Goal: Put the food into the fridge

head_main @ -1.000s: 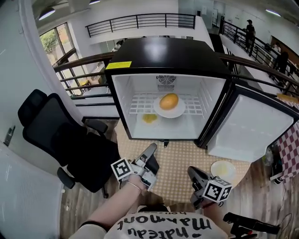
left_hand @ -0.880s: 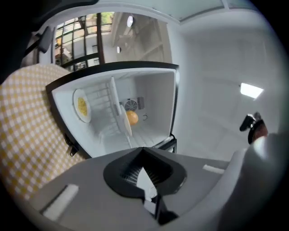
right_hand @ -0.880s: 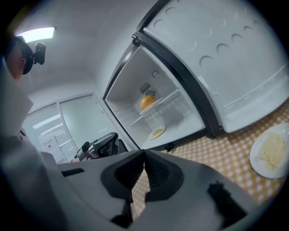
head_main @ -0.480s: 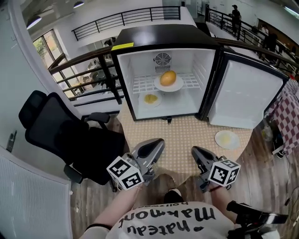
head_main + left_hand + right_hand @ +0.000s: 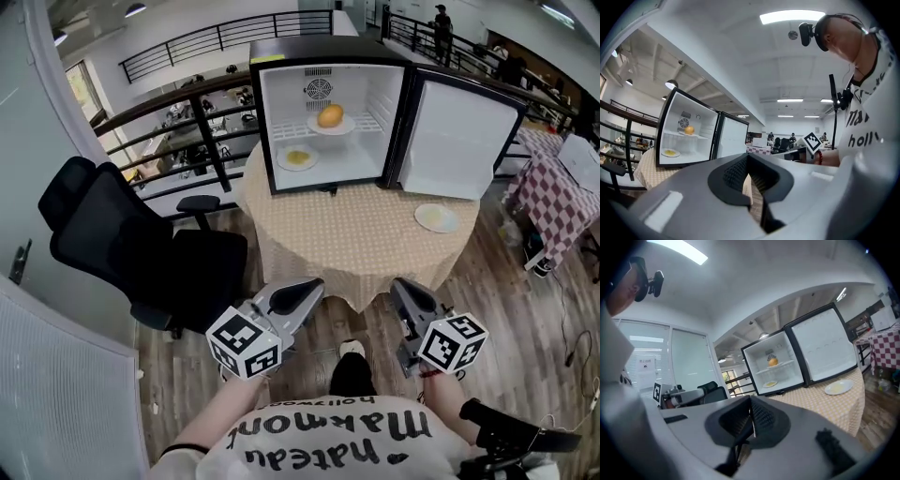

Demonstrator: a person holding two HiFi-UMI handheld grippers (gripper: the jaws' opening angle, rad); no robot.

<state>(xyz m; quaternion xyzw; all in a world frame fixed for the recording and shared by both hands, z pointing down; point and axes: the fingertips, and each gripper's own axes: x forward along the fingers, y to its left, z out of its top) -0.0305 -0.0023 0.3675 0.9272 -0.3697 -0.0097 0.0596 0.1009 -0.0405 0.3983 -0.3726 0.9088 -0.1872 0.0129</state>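
The left gripper (image 5: 311, 286) and right gripper (image 5: 401, 286) were seen short of the surface (image 5: 356, 248), jaws shut, empty. Fruit (image 5: 329, 116) was shelved in the open fridge (image 5: 272, 112); one plate (image 5: 437, 217) was left outside.

Mezzanine office under strip lights (image 5: 790, 16).
We see a wood-plank floor (image 5: 525, 309) and a black chair (image 5: 122, 244) left of the cloth-covered bench (image 5: 356, 244). A dark railing (image 5: 187, 103) runs behind it, with a window (image 5: 80, 89) beyond at left. A checked table (image 5: 553, 202) stands at right, and a pale wall (image 5: 28, 169) runs along our left.
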